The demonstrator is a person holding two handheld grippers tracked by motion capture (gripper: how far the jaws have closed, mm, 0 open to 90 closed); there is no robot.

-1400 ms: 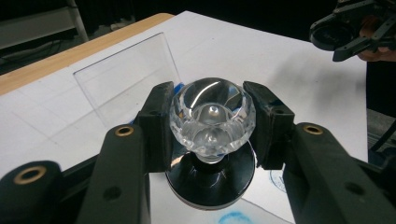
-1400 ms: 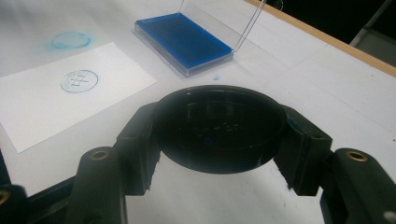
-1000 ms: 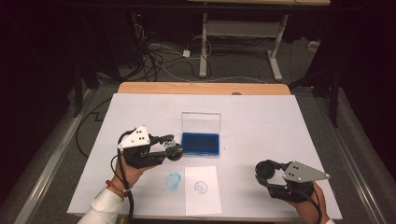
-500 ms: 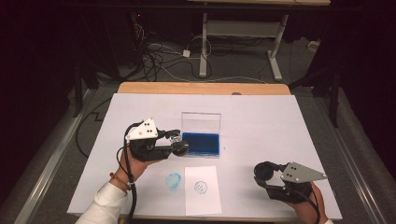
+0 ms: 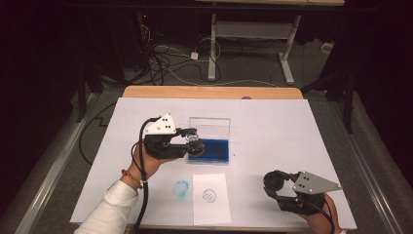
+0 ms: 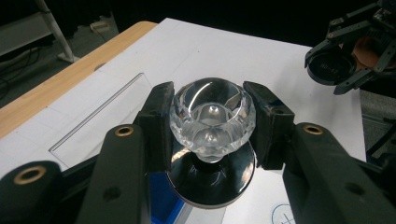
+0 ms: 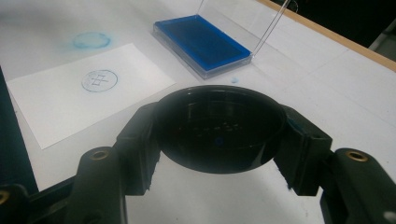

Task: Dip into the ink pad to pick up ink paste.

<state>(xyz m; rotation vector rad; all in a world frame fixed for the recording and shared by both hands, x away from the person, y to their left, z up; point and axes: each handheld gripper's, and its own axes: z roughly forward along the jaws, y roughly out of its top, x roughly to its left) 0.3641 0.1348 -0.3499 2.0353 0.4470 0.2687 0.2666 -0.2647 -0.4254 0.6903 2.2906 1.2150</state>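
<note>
Stamp with a faceted clear-crystal knob on a round black base (image 6: 212, 126) sits clamped between the two black jaws of my left gripper (image 5: 187, 144); the pads press on either side of the knob, and the black base shows below them; in the high view the stamp hangs at the left edge of the open blue ink pad in its clear plastic case (image 5: 209, 150), lifted off the white table cover (image 5: 272, 122); the case's lid stands upright behind the pad. My right gripper (image 5: 273, 184) rests near the front right of the table, well apart from the pad; its jaws are clamped on a round black cap (image 7: 218, 128), hollow side facing the camera, with a smear of blue on one pad. Between my hands lies a white rectangular sheet of paper (image 5: 211, 199) bearing a round blue stamped mark (image 5: 209, 195); just to its left a fainter blue ring (image 5: 181, 189) stains the table cover. A wooden table edge (image 5: 209, 92) shows along the far side.
</note>
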